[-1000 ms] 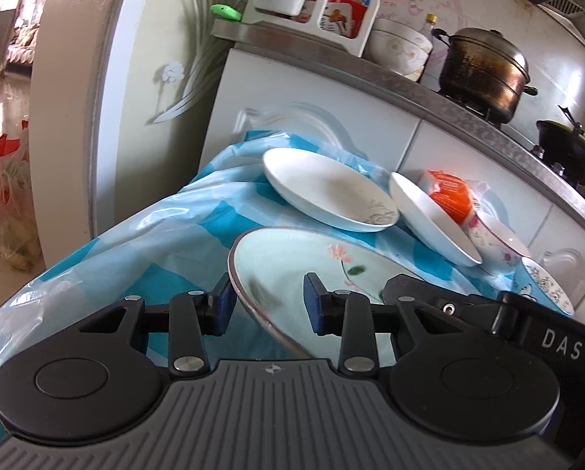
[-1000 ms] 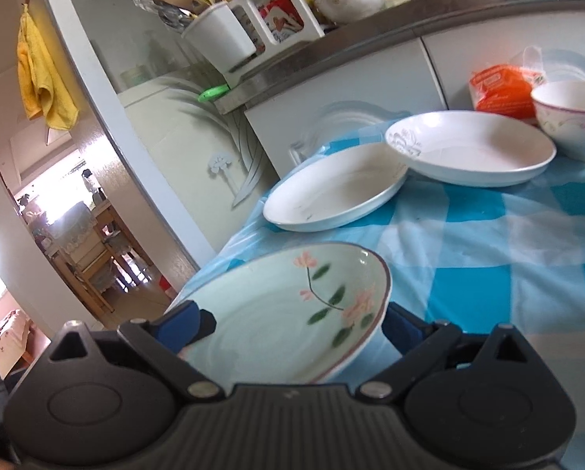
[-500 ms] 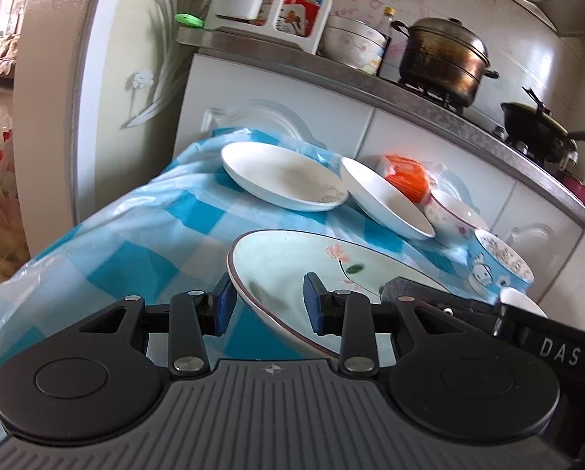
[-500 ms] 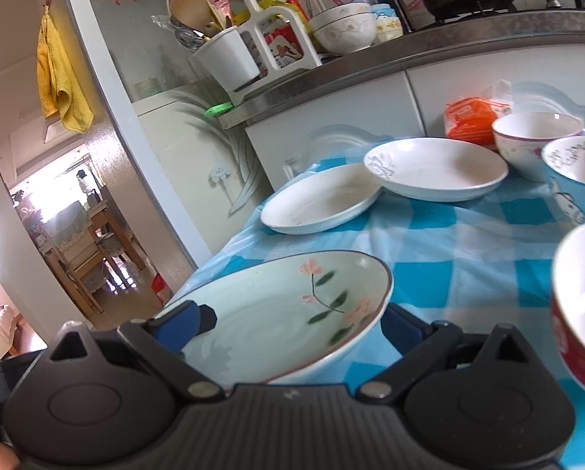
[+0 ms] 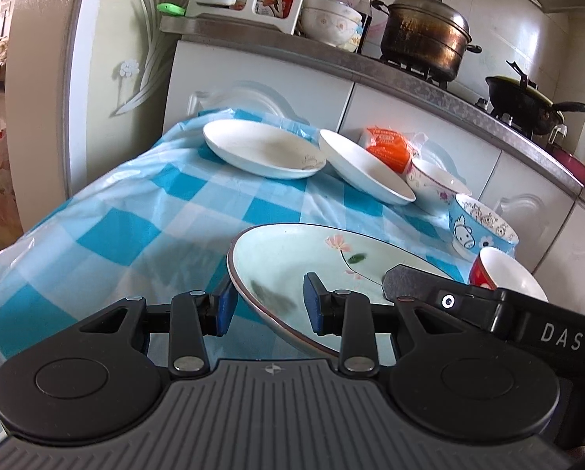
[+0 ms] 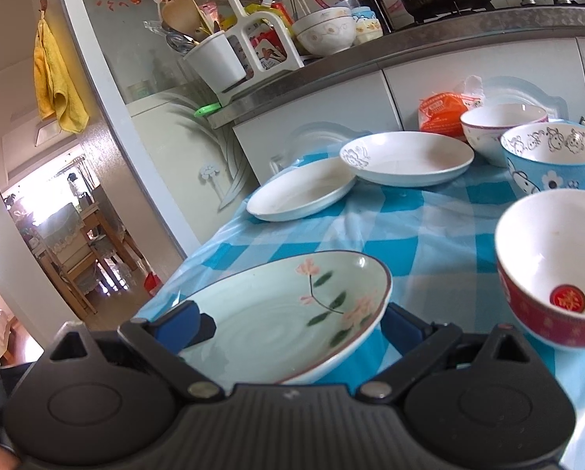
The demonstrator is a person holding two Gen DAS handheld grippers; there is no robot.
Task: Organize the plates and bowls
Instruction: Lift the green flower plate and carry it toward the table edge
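Bare checked cloth on the desk [image 5: 143, 211] gives clear passage left and centre, back edge blocked by two white plates [image 5: 263, 149] [image 5: 364, 172], right side blocked by a row of three bowls [image 6: 555, 160] [image 6: 558, 266] [image 6: 502, 131] near the orange packet [image 6: 443, 111].

Two plates [image 5: 264, 149] overlapping at table [image 5: 135, 211] far end; three bowls [image 6: 555, 164] right; counter [image 5: 370, 62] behind

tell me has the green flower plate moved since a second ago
Yes. In the right wrist view the green flower plate, between both grippers, has drawn back from the two white plates, and the red bowl now sits beside it.
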